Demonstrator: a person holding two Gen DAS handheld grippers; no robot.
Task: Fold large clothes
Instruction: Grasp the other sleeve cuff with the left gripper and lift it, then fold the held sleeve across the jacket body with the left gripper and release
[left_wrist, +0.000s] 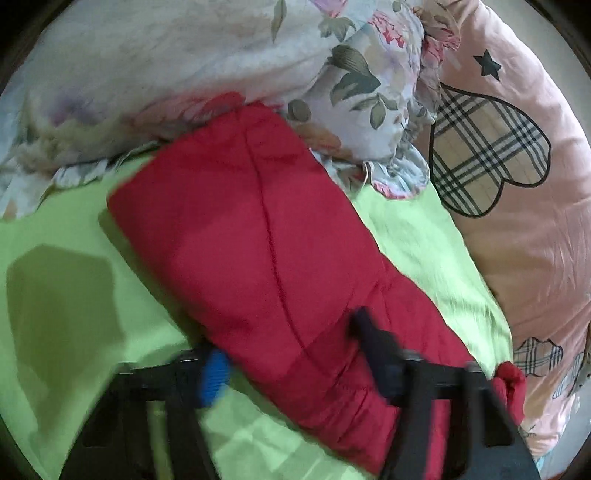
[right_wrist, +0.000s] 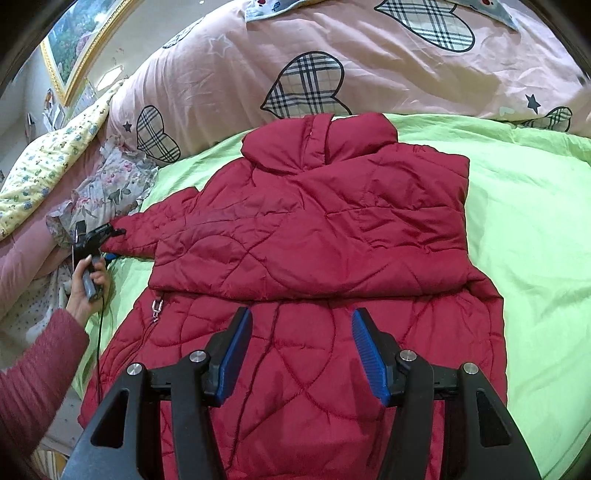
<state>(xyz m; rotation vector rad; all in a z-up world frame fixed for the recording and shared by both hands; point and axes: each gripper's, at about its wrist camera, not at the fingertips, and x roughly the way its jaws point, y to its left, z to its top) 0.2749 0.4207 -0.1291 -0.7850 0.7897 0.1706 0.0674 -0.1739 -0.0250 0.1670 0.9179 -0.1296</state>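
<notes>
Our left gripper (left_wrist: 295, 365) has its jaws around the cuff end of the red jacket's (right_wrist: 314, 236) sleeve (left_wrist: 258, 236). The frame is blurred, yet the fabric plainly fills the gap, and in the right wrist view the fingers pinch the cuff — we read it as clamped on the sleeve. Our right gripper (right_wrist: 301, 354) hangs over the jacket's lower body with its blue pads (right_wrist: 236, 354) apart and nothing between them.

The jacket lies spread on the green sheet (right_wrist: 524, 229), collar toward the pink heart-print quilt (right_wrist: 332, 55), with the far sleeve apparently folded in already. The step in hand looks like bringing this near sleeve across the body. To do it well we should keep the cuff firmly held, lift it just clear of the sheet, carry it flat across the chest, and let the right gripper press the body down so the puffy fabric does not drag.

The floral bedding (left_wrist: 184, 55) crowds the sleeve's shoulder end and could snag. A thin black cable (right_wrist: 99, 332) trails below the hand (right_wrist: 86, 284) beside the jacket's edge.
</notes>
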